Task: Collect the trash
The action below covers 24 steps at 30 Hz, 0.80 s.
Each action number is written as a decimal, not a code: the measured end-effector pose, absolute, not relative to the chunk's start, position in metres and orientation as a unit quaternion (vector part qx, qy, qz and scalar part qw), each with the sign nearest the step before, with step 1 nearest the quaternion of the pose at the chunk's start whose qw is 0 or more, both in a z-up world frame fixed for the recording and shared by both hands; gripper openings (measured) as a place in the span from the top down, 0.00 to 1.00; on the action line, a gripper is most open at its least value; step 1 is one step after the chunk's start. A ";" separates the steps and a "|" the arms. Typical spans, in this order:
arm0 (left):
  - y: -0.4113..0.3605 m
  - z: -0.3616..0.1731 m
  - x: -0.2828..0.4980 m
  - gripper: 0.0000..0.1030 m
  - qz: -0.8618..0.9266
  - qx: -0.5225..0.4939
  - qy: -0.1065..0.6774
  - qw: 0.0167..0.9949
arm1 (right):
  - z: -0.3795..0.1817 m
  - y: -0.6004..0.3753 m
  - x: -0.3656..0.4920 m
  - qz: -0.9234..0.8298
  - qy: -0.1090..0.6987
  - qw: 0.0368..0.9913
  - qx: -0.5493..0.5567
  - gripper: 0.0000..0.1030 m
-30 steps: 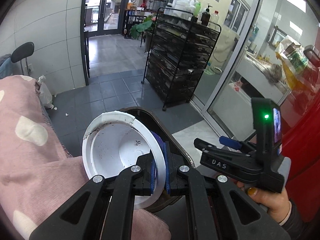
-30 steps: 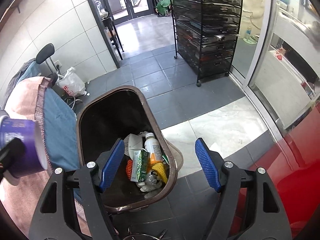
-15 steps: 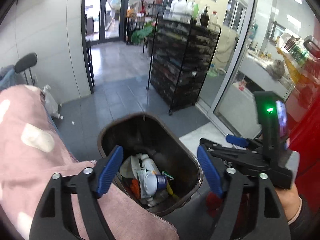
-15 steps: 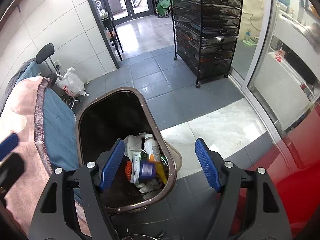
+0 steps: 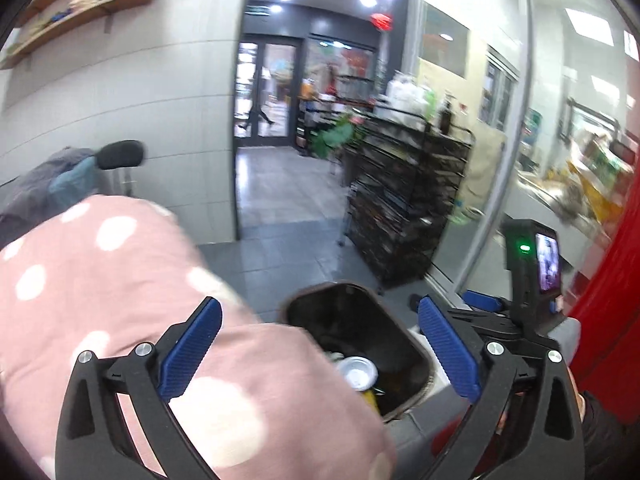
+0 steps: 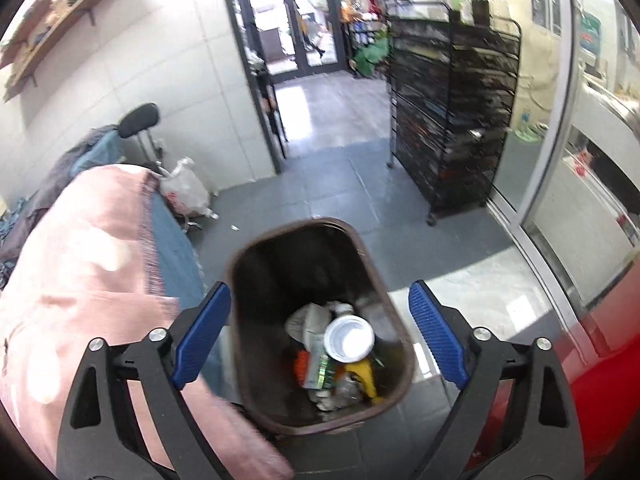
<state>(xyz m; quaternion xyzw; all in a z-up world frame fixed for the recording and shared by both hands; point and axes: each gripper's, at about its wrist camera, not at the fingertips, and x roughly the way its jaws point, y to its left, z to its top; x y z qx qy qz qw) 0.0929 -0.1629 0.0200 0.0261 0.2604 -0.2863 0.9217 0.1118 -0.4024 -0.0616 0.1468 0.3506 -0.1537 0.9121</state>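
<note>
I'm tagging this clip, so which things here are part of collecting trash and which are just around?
Part of the job:
brown bin
white cup on top of the rubbish in it
left gripper, open and empty
right gripper, open and empty

Just around:
pink spotted blanket
black wire rack
white plastic bag
</note>
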 end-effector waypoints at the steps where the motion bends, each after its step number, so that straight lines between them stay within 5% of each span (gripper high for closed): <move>1: -0.154 0.022 0.091 0.06 -0.275 0.025 0.257 0.926 | -0.056 -0.394 0.112 -0.149 0.344 0.916 0.142 0.12; 24: 0.001 0.020 0.048 0.06 -0.049 -0.033 0.226 0.972 | -0.010 -0.243 0.046 -0.047 0.222 0.973 0.053 0.06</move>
